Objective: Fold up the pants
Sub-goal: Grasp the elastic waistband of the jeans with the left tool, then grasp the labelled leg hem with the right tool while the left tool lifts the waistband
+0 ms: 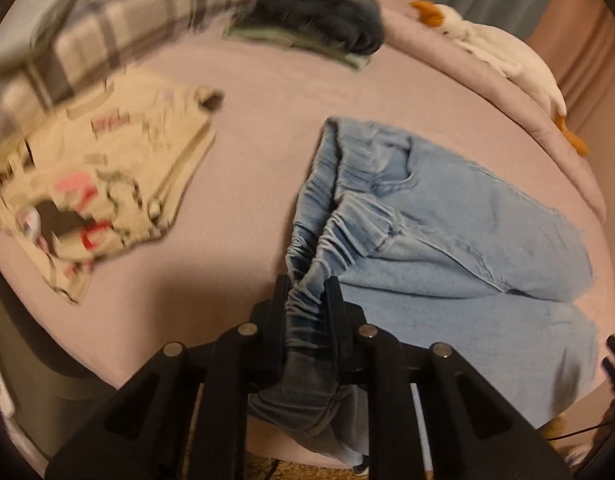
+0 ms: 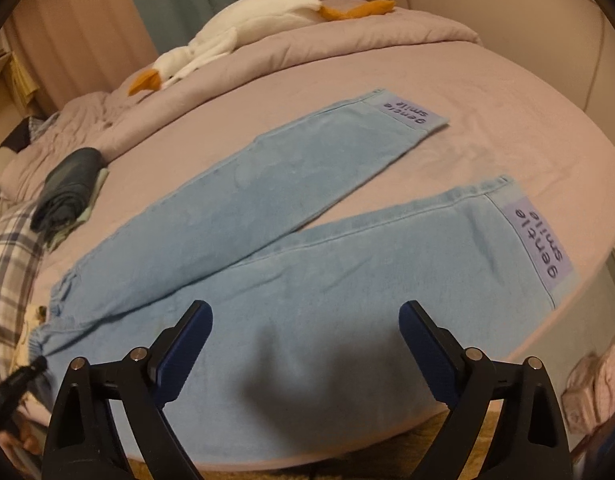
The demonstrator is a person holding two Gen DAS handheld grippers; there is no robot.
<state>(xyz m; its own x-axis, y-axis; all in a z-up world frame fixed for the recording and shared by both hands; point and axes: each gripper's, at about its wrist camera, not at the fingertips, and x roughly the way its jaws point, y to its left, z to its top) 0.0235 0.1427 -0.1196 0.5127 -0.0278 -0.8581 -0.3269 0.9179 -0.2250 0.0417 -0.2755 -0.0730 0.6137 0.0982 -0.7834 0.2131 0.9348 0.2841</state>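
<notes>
Light blue pants lie spread on a pink bed, both legs running to the far right, each cuff bearing a purple "gentle smile" patch. In the left wrist view the gathered elastic waistband bunches up at the near edge. My left gripper is shut on that waistband, the ruffled fabric pinched between its black fingers. My right gripper hovers open above the near leg, nothing between its blue pads. The left gripper also shows, blurred, at the far left of the right wrist view.
A white plush goose lies on the rumpled quilt at the back. A dark folded garment sits on a green one. A cream printed shirt and a plaid cloth lie to the left. The bed edge runs close below my grippers.
</notes>
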